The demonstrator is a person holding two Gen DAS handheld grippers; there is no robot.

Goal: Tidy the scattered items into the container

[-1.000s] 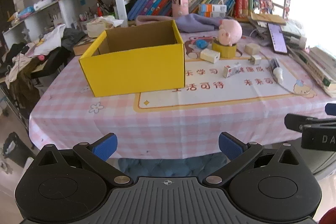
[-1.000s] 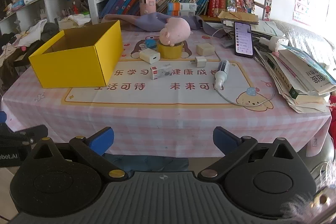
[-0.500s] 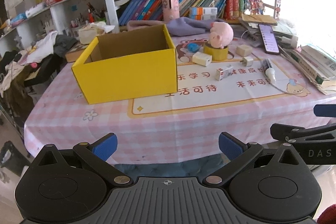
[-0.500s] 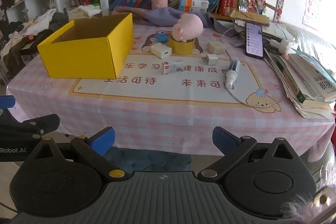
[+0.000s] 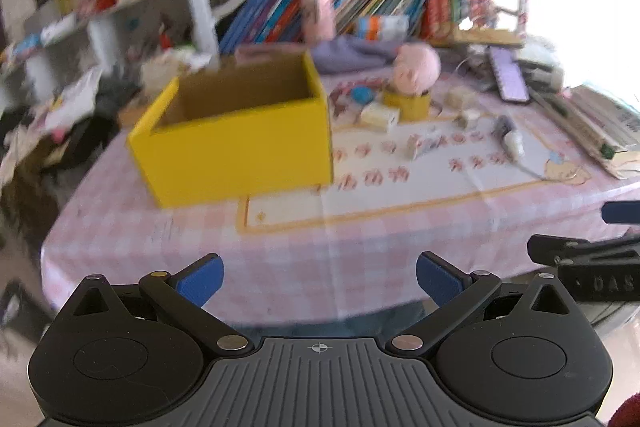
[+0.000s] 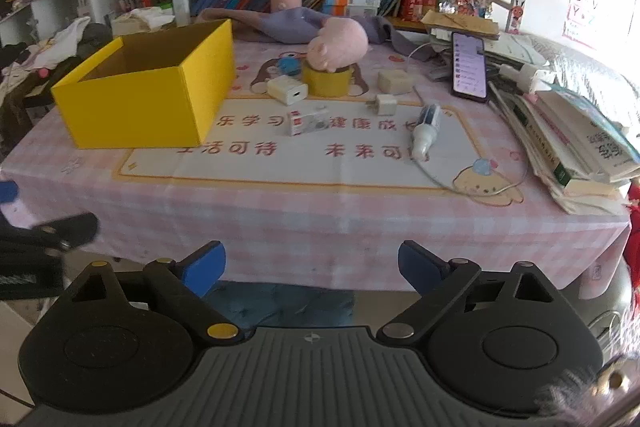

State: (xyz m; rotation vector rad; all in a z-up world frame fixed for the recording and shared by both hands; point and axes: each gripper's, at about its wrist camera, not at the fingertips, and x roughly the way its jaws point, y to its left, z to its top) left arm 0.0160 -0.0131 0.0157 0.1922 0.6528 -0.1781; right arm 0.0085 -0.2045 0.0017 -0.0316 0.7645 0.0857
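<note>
near table edge (image 6: 320, 227) bare, yellow box (image 6: 140, 107) left

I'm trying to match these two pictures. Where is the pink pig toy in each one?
Left wrist view: pink pig toy is upper right of centre, sitting on the yellow tape roll, blurred.
Right wrist view: pink pig toy is just above centre, on the same yellow tape roll.
Shared landmark: the yellow box stands to the pig's left in both.

Daylight floods in from the right, washing the right edge of the left wrist view to white glare. That view is smeared with motion blur; the right wrist view is sharp. Both bend strongly at the edges.
</note>
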